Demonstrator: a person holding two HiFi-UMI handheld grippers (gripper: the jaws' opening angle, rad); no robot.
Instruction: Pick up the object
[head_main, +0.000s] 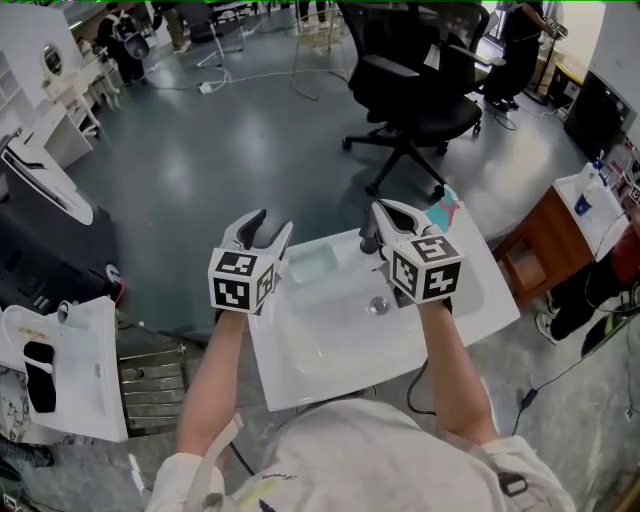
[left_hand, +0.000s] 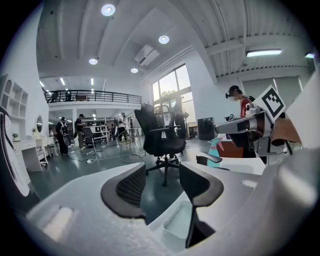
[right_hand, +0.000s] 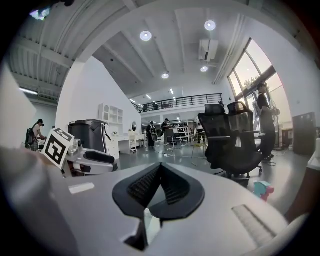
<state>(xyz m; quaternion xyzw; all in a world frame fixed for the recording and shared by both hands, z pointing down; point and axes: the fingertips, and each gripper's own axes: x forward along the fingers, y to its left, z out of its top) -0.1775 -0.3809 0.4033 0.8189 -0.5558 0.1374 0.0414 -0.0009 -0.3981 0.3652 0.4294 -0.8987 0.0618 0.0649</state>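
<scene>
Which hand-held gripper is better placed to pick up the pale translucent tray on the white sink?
Probably the left hand-held gripper: its jaws stand apart, and the pale translucent tray lies just ahead, below them. The right hand-held gripper is shut, by the black tap.

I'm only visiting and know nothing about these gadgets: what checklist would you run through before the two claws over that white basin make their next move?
1. Jaws of the left gripper apart and empty: ok.
2. Jaws of the right gripper apart for grasping: not ok; their tips meet, holding nothing.
3. Target settled: cannot tell; a pale tray sits in the far left corner of the basin, and a teal object sits by its far right edge.
4. Both grippers clear of the basin: ok, seemingly held above it.
5. Clearance from the black faucet beside the right gripper: cannot tell.
</scene>
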